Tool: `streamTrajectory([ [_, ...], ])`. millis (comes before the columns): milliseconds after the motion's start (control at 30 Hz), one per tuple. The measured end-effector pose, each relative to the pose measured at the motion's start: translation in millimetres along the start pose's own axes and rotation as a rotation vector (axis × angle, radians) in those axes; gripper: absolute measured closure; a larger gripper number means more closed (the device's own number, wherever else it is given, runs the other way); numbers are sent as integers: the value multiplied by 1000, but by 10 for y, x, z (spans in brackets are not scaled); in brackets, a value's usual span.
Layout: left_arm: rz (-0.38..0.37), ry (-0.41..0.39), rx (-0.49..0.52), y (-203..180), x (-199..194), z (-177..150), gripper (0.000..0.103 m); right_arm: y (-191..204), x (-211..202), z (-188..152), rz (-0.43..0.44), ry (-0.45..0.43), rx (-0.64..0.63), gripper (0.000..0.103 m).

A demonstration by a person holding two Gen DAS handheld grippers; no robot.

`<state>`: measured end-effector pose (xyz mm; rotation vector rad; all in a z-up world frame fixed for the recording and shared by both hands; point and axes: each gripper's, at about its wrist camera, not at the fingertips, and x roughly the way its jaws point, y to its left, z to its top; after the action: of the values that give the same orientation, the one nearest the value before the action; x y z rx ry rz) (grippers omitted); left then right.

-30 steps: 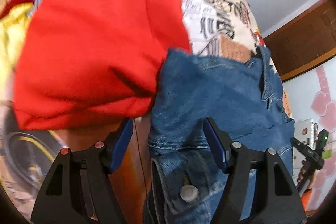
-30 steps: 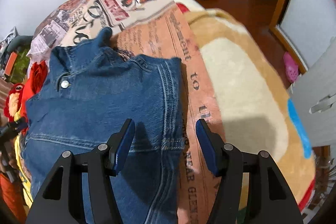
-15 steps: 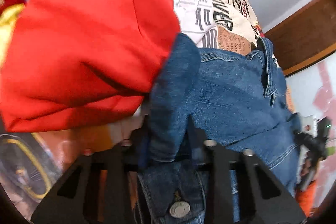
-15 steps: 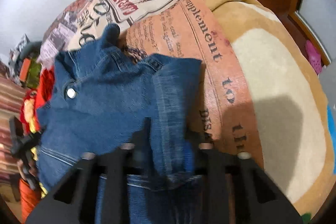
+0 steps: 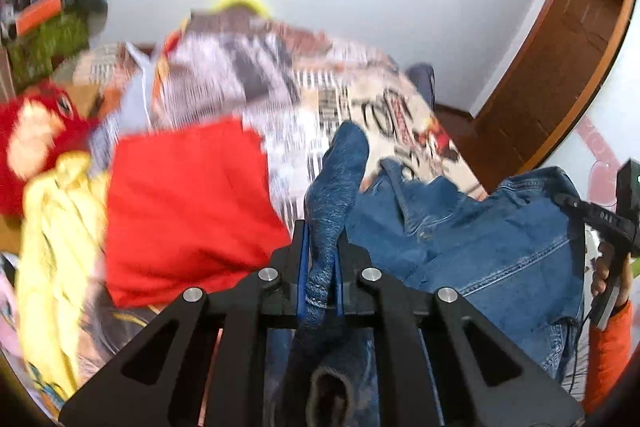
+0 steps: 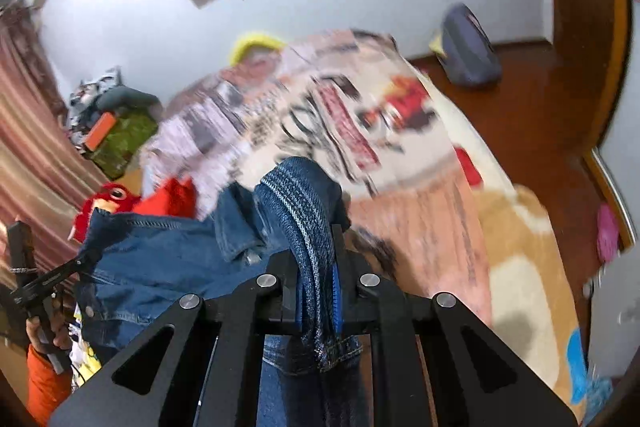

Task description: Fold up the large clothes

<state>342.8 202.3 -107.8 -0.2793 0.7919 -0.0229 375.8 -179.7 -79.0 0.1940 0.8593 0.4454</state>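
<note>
A blue denim jacket (image 5: 480, 239) hangs between my two grippers over the bed. In the left wrist view my left gripper (image 5: 320, 239) has a fold of the jacket's edge pinched between its blue pads, the jaws still closing on it. In the right wrist view my right gripper (image 6: 314, 247) clamps a thick seamed fold of the denim jacket (image 6: 160, 259), its jaws closing the last bit. Each view shows the other gripper at its edge, held by a hand (image 5: 604, 271) in an orange sleeve (image 6: 40, 387). The cloth covers the inner faces of the pads.
A red garment (image 5: 188, 211), a yellow garment (image 5: 60, 227) and a red plush toy (image 5: 32, 131) lie left of the jacket on the newspaper-print bedspread (image 5: 360, 99). A beige blanket (image 6: 520, 267) covers the bed's right side. A backpack (image 6: 468, 47) sits on the wooden floor.
Both grippers went from open beside the jacket's edges to shut on folds of denim. Both then rose, lifting the jacket off the bed, and the views tilted up toward the wall.
</note>
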Motion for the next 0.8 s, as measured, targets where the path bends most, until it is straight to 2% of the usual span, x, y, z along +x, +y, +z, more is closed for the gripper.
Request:
streamTrajectory([
  [100,29,-40,16,34,-84,136,95,152,130,148,12,-18,-37,95],
  [133,32,-39,12,52,-33,183,95,173,175,176,16,-14,-41,95],
  [167,49,-45,7,105,8,222,101,197,248,207,19,-8,-42,95],
  [333,142,-26,-37,502,364,314,103,254,770,267,-34,51,-81,95],
  [433,144,17,-97,834,613,323,103,182,1084,281,-73,97,-80,95],
  [567,159,108,-114,1019,856,197,101,-54,1388,278,-102,143,-27,95],
  [600,166,123,-109,1047,894,147,96,-154,1458,240,-107,154,-3,95],
  [633,167,139,-105,1075,925,80,85,-206,1487,216,-115,163,9,95],
  [667,166,146,-106,1088,930,25,63,-282,1521,159,-128,172,20,95],
  [733,159,148,-121,1142,950,-103,41,-400,1552,66,-145,184,34,95],
  [800,147,175,-143,1224,1038,-223,40,-505,1581,5,-151,198,54,95],
])
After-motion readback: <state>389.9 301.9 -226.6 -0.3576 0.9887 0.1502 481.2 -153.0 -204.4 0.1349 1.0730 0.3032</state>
